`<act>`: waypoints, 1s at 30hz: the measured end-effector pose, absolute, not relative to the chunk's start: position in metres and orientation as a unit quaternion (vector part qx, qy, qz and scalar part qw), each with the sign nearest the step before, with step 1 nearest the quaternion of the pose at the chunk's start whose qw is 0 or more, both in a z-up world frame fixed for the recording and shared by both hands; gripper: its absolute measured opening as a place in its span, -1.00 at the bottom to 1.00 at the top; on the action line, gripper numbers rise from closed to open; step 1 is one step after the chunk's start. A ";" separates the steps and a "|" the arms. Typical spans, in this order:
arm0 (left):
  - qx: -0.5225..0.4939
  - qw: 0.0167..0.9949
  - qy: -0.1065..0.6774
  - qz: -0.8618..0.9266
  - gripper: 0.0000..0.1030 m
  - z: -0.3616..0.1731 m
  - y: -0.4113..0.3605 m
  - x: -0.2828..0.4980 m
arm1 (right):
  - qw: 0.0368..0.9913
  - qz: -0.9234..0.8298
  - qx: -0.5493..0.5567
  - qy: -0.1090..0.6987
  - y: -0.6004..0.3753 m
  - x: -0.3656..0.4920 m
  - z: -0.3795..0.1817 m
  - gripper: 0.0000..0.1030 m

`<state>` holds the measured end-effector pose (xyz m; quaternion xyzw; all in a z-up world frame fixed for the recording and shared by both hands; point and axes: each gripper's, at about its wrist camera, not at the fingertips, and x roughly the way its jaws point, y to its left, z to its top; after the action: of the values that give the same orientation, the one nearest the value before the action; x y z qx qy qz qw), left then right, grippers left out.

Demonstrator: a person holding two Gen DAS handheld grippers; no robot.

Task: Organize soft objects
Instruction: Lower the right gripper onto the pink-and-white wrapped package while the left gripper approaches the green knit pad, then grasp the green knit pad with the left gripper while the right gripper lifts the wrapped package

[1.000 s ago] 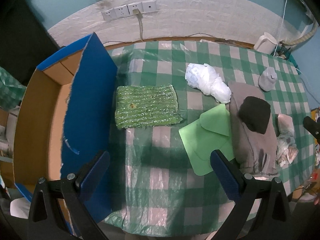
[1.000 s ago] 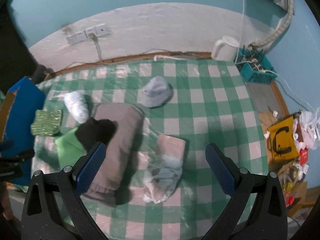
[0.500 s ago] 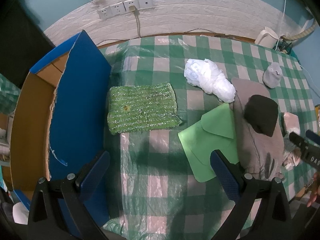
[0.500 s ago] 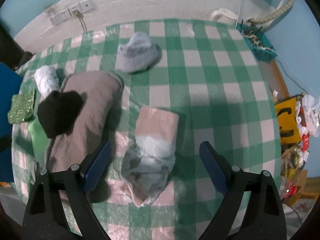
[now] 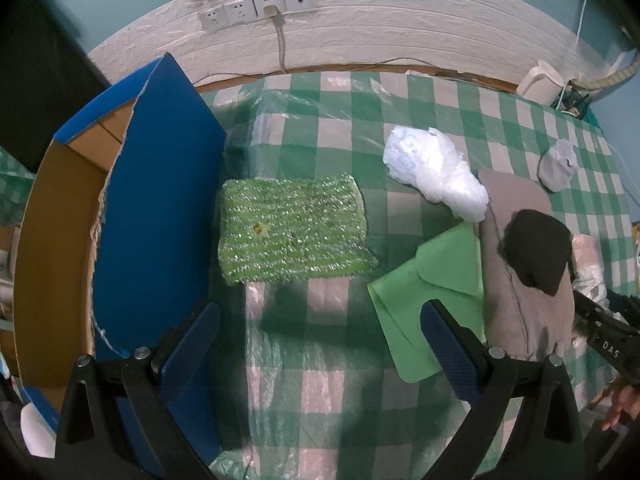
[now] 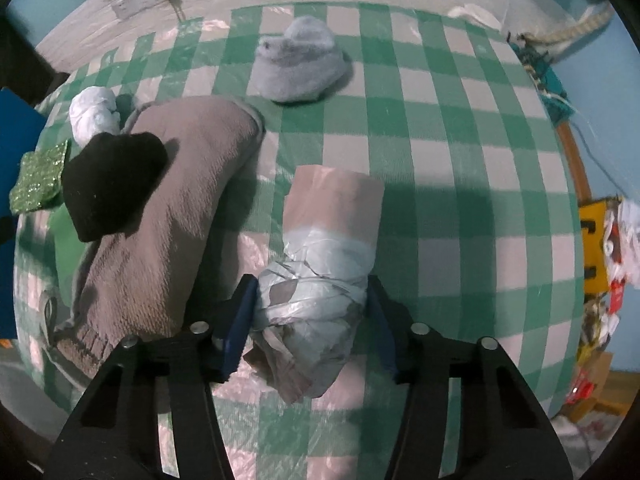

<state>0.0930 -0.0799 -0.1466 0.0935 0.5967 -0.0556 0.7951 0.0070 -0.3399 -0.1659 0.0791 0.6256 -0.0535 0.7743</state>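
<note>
The bundle (image 6: 320, 280) lies on the desk (image 6: 460, 160) just right of the brown sweater (image 6: 168, 216), its long axis running straight ahead of the right claw (image 6: 310, 320), whose jaws are closing across its plastic-wrapped near end, while the left claw (image 5: 320, 344) hangs wide and empty, farther off.

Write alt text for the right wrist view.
The right hand-held gripper is closing its blue fingers around a plastic-wrapped bundle lying on a green checked tablecloth. To its left lie a folded brown sweater topped by a black cloth; a grey hat sits beyond.
</note>
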 end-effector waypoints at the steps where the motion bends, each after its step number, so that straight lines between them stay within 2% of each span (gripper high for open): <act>1: 0.091 0.796 0.596 -0.055 0.97 -0.147 -0.079 0.095 | 0.777 -0.053 0.078 0.622 -0.340 0.009 -0.164 -0.02; 7: 0.068 0.792 0.604 -0.057 0.97 -0.159 -0.078 0.113 | 0.792 -0.046 0.079 0.604 -0.338 0.023 -0.155 -0.02; 26: 0.093 0.783 0.614 -0.039 0.97 -0.192 -0.087 0.147 | 0.811 -0.016 0.090 0.577 -0.330 0.043 -0.141 -0.02; 30: 0.097 0.786 0.609 -0.033 0.75 -0.195 -0.088 0.151 | 0.813 -0.016 0.093 0.574 -0.330 0.043 -0.139 -0.02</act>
<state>0.1512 -0.0881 -0.1946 0.0971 0.6094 -0.0331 0.7862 0.0427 -0.3300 -0.1391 0.0928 0.5744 -0.0155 0.8131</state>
